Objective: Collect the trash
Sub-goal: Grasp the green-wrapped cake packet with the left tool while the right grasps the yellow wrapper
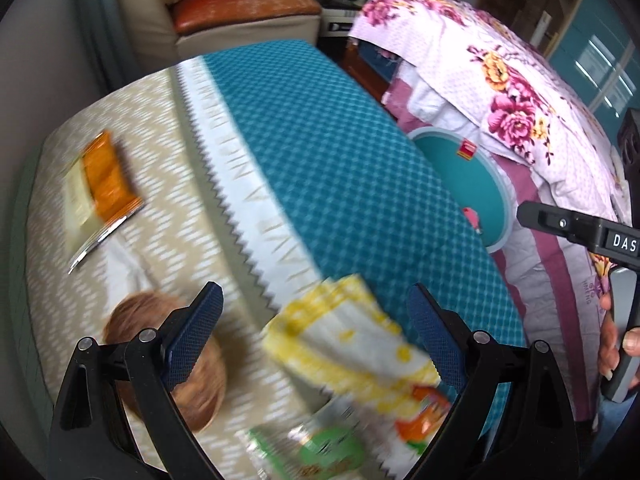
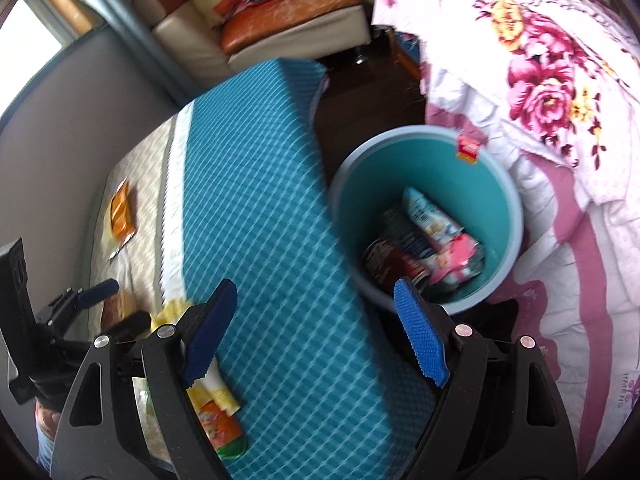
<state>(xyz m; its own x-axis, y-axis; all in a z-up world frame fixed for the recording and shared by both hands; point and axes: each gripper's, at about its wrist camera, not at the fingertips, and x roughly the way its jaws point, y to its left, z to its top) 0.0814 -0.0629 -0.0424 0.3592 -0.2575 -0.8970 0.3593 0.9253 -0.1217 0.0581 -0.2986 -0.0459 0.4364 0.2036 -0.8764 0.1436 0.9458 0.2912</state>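
Observation:
A yellow and white snack wrapper [image 1: 352,344] lies on the table between the open fingers of my left gripper [image 1: 316,340]; it also shows in the right wrist view [image 2: 212,404]. A brown round piece [image 1: 176,356] lies by the left finger. An orange wrapper [image 1: 100,188] lies farther left on the beige cloth, also seen in the right wrist view [image 2: 120,216]. A teal trash bin [image 2: 424,176] on the floor holds several wrappers and a can. My right gripper [image 2: 316,332] is open and empty, above the table edge near the bin.
The table has a teal checked cloth [image 1: 320,160] and a beige one [image 1: 140,128]. A bed with a floral quilt [image 2: 540,80] stands right of the bin. A sofa [image 1: 240,16] is at the back. A green-printed clear packet [image 1: 320,448] lies at the near edge.

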